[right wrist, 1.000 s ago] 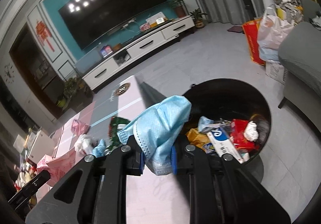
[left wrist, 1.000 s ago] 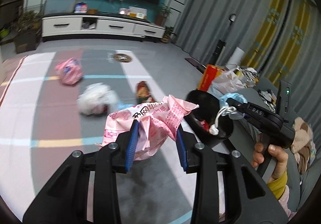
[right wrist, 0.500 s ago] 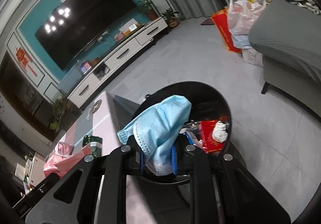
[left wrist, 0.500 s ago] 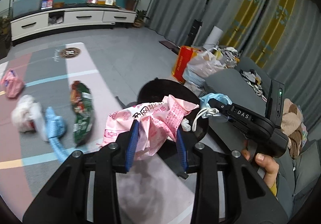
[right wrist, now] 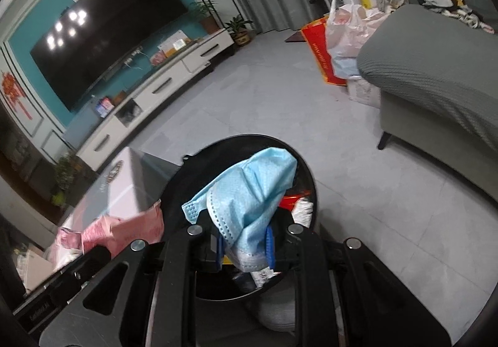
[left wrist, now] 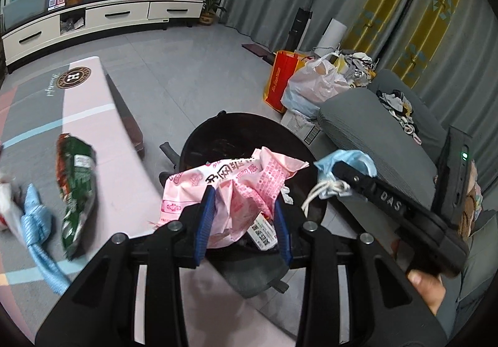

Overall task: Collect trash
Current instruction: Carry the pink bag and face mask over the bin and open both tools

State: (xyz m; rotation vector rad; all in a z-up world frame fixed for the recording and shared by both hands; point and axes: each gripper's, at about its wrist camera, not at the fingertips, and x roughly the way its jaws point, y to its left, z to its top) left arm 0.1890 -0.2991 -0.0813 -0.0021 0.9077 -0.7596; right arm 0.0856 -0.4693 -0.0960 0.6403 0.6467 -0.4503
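L gripper [left wrist: 244, 219] pinches a crumpled pink wrapper [left wrist: 230, 188] between its blue pads, holding it just over the near rim of the black bin [left wrist: 199, 141]. R gripper [right wrist: 244, 242] is clamped on a blue face mask [right wrist: 249, 191], also above the bin opening; in the left wrist view the mask's white ear loops dangle off the R gripper tip over the bin's right side. Bin already has trash inside: red packet [right wrist: 294, 199], white crumpled bit [right wrist: 303, 210]. Still on the mat [left wrist: 87, 91] to the left: green snack bag [left wrist: 76, 191], blue cloth strip [left wrist: 35, 222], sth white at the frame edge, too blurred to tell. Grey sofa [right wrist: 435, 67] to the right of the bin, well apart.
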